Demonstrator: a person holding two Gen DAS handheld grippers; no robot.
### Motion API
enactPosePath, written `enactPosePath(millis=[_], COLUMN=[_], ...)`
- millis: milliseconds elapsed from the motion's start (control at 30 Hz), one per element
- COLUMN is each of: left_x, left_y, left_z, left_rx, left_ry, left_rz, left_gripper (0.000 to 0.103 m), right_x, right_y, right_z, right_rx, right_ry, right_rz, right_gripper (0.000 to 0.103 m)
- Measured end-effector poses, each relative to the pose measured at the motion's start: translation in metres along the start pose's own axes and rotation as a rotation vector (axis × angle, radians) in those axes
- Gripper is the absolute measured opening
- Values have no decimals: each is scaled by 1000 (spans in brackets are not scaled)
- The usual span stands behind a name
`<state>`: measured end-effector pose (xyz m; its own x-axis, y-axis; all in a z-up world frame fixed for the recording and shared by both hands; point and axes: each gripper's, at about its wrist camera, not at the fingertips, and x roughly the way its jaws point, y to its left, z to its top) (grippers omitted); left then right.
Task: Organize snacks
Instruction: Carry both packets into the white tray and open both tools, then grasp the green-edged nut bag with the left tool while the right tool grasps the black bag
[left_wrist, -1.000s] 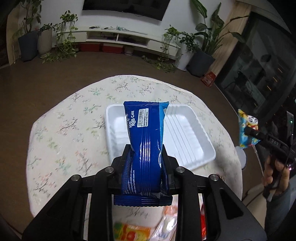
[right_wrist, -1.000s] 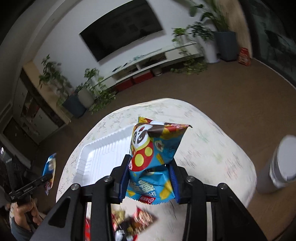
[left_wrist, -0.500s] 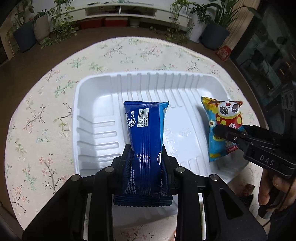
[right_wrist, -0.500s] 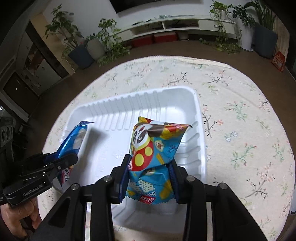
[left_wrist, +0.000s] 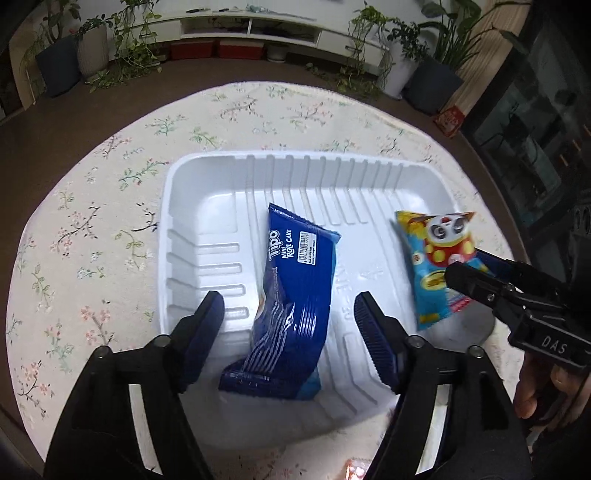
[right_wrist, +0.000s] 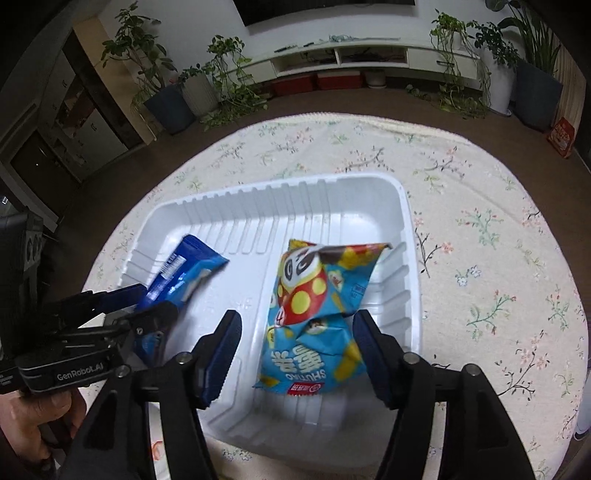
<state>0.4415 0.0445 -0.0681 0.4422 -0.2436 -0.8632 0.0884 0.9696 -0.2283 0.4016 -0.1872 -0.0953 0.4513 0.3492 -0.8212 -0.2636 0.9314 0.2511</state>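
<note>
**White tray takes two snack packets as both jaws part**

White ribbed plastic forms the tray (left_wrist: 207, 173), which sits on a round table under a floral tablecloth (left_wrist: 92, 206). The tray's near edge is hidden behind the black gripper frames in both wrist views. Below it, scraps of orange and red wrapping show at the bottom of the pictures, too cut off to identify.

The left gripper (left_wrist: 290, 314) has its jaws opening, spread wide on either side of the blue Tipo roll cake packet (left_wrist: 295, 288). Neither pad touches the wrapper. The packet lies in the middle of the tray, and its near end is blurred. In the right wrist view that same packet (right_wrist: 184, 269) is half covered by the left gripper's fingers.

The right gripper (right_wrist: 295, 334) also has its jaws opening. The panda snack bag (right_wrist: 314, 314) is between them in the right part of the tray; a clear gap shows at the left pad, but whether the right pad still brushes the crumpled bag cannot be told. From the left wrist view the bag's (left_wrist: 432, 258) lower half is hidden behind the right gripper's fingers. A hand (right_wrist: 33, 410) on the left gripper's handle is cut off at the frame edge.
</note>
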Motion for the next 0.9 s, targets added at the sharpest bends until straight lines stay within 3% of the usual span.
enactPosePath(millis=[167,200,267,300,400,500,600,667,733,833,900], left_x=[-64,-86,-122,-134,-160,-186,-192,-190,-185,-164,-155], left_y=[5,5,6,7,21,48,54,48,36,17,-2], left_z=[-16,-25,-45,-55,-94,-144,-195,-224,-248,-266,-267], left_rx=[24,63,108,114,77,-57,-88,-59,-12,130,282], left_ry=[-123,-186,-292,-306,-190,-254,-222,-190,-169,-87,-69], left_rz=[-37,-40,-28,-29,-33,-76,-29,5,-10,-5,11], left_gripper=[103,103,103,103,103,102,102,102,102,102,101], right_x=[-43,-57,-85,-103,-145,-174,-185,-184,-180,-165,-155], right_y=[-4,-6,-10,-12,-11,-8,-7,-9,-10,-13,-10], right_z=[-3,-6,-16,-25,-59,-101,-149,-178,-200,-224,-230], right_rx=[29,43,70,82,81,84,130,186,240,311,310], right_ry=[-80,-104,-155,-190,-263,-296,-283,-253,-216,-145,-106], right_rz=[25,41,72,83,107,120,130,103,70,71,79], right_gripper=[70,70,82,85,88,88,88,88,88,87,87])
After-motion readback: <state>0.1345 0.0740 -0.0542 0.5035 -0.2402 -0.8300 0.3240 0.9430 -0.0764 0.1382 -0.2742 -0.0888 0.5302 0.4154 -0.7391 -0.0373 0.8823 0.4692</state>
